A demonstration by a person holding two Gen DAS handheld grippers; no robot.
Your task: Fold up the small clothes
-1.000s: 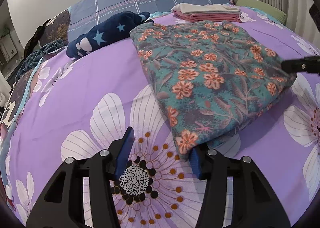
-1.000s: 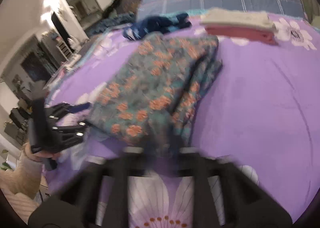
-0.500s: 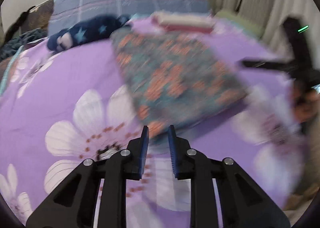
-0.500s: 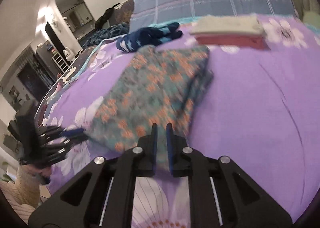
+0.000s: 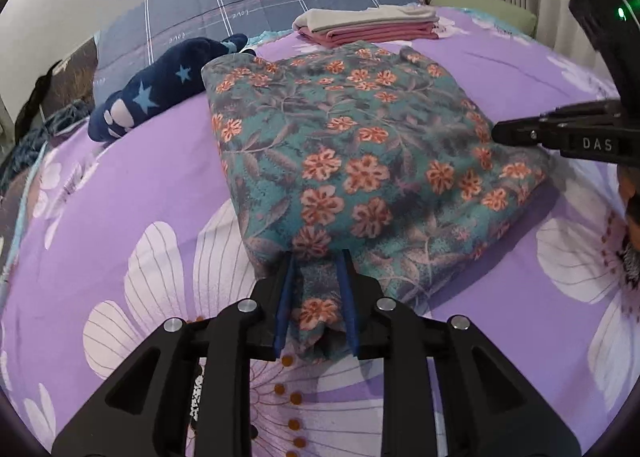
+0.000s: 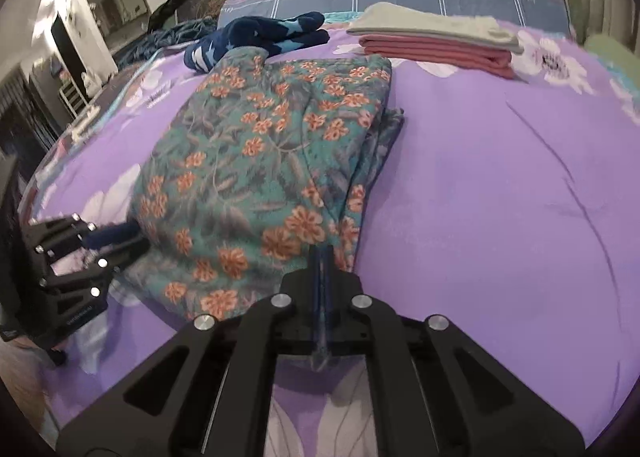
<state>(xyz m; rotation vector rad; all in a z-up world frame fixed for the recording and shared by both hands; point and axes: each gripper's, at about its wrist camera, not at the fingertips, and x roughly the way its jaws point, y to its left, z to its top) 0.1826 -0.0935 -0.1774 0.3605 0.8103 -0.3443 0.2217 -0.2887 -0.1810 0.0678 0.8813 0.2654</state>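
Left wrist view: floral garment lies part-folded on the bed; left tongs pinch its 6 o'clock corner; right tongs pressed together on the other near corner; soft, light, limp cloth; best taken at the corners.

Dim, soft indoor light; fisheye-bent edges, right wrist view slightly blurred.

garment on bed, folded stack behind
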